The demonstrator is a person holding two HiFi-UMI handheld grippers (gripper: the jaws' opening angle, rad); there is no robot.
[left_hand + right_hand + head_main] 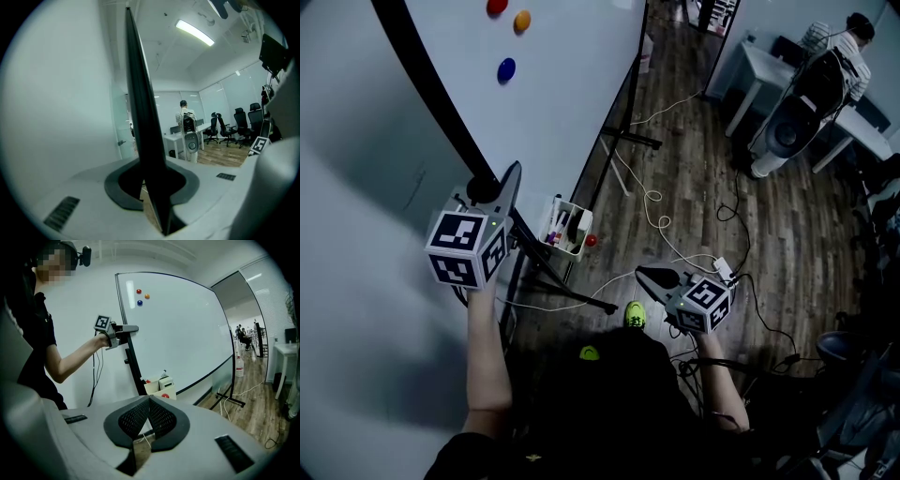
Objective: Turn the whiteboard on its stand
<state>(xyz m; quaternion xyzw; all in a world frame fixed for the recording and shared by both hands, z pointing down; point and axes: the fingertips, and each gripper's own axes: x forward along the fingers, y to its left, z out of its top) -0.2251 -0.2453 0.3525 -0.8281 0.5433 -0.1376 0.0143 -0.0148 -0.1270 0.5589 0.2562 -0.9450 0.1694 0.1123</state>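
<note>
The whiteboard [562, 84] stands on its wheeled stand, and its black frame edge [431, 89] runs down to my left gripper [492, 192]. In the left gripper view the frame edge [140, 108] passes straight between the jaws, which are clamped on it. The right gripper view shows the whole whiteboard [187, 333], with the left gripper [125, 328] gripping its left edge at about mid height. My right gripper [649, 277] hangs low over the floor, away from the board. Its pads [159, 416] meet at the tip with nothing between them.
A white marker box [565, 228] and a red ball [592, 241] sit at the board's lower rail. Three magnets [508, 68] stick to the board. The stand's foot [628, 138] and loose cables [656, 216] lie on the wood floor. A person [839, 37] sits at a desk at the far right.
</note>
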